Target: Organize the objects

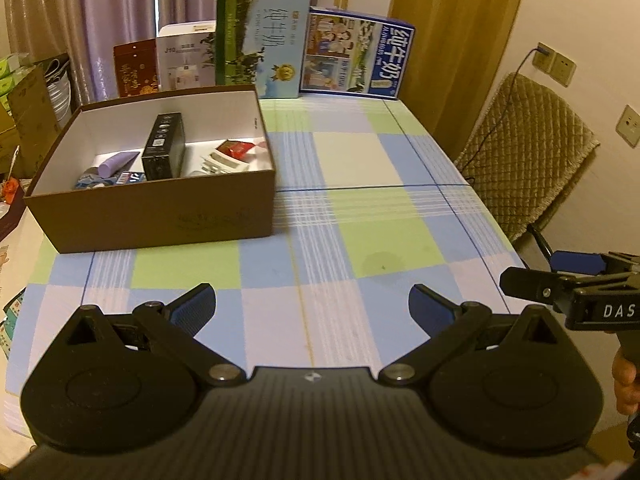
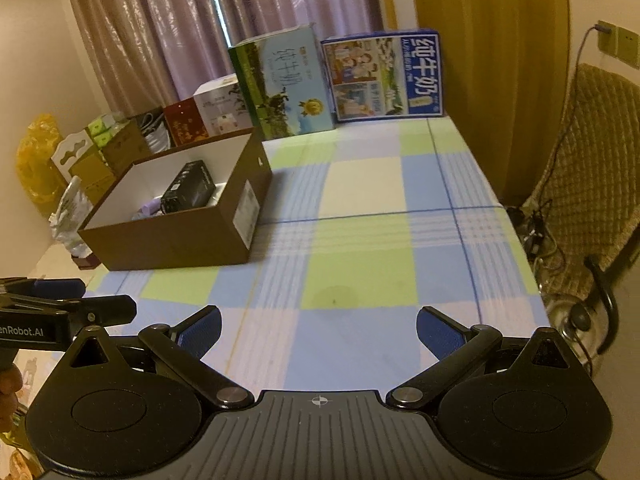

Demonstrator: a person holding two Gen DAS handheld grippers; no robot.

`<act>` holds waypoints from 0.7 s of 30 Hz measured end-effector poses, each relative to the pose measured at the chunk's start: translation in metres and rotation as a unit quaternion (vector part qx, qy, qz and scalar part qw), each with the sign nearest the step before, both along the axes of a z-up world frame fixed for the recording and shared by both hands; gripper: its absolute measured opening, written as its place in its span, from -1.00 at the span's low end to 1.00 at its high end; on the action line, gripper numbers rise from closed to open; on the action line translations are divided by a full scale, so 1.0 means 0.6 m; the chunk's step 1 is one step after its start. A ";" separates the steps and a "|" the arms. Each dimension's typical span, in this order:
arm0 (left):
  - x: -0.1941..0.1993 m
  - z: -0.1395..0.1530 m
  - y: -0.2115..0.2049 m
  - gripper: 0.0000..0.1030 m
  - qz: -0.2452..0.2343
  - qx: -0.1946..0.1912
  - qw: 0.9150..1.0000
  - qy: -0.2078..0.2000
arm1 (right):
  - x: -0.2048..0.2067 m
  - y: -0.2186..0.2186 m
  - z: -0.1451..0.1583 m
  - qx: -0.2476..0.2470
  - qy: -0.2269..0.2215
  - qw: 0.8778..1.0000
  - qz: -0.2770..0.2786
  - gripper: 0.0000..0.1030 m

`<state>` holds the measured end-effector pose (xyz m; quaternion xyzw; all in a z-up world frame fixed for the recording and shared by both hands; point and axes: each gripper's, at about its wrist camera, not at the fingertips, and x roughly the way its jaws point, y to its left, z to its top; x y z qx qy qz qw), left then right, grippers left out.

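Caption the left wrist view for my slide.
Open left tool above checked tablecloth, facing filled brown cardboard box.

Inside the brown box (image 1: 160, 216), the near wall hides the lower parts of the purple tube (image 1: 116, 162) and the black carton (image 1: 164, 148); the small blue-and-white item (image 1: 130, 178) beside them is too small to identify. From the right wrist view the box's contents (image 2: 188, 192) are mostly screened by its walls. The logo on the box's front is too dim to read. Right of the box, the other gripper (image 1: 560, 280) is cut off by the picture's edge, as is the hand (image 1: 626, 384) holding it.
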<state>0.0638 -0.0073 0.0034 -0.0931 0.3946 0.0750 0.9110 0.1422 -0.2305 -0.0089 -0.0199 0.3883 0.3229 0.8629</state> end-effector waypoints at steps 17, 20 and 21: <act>-0.035 -0.003 -0.053 0.97 -0.018 0.002 1.000 0.002 | -0.039 -0.050 -0.002 -0.001 0.003 1.000 -0.011 0.96; -0.039 -0.004 -0.056 0.97 -0.018 0.001 1.000 0.003 | -0.042 -0.053 -0.003 -0.002 0.003 1.000 -0.012 0.96; -0.040 -0.005 -0.057 0.97 -0.018 0.001 1.000 0.003 | -0.041 -0.052 -0.003 -0.002 0.003 1.000 -0.012 0.96</act>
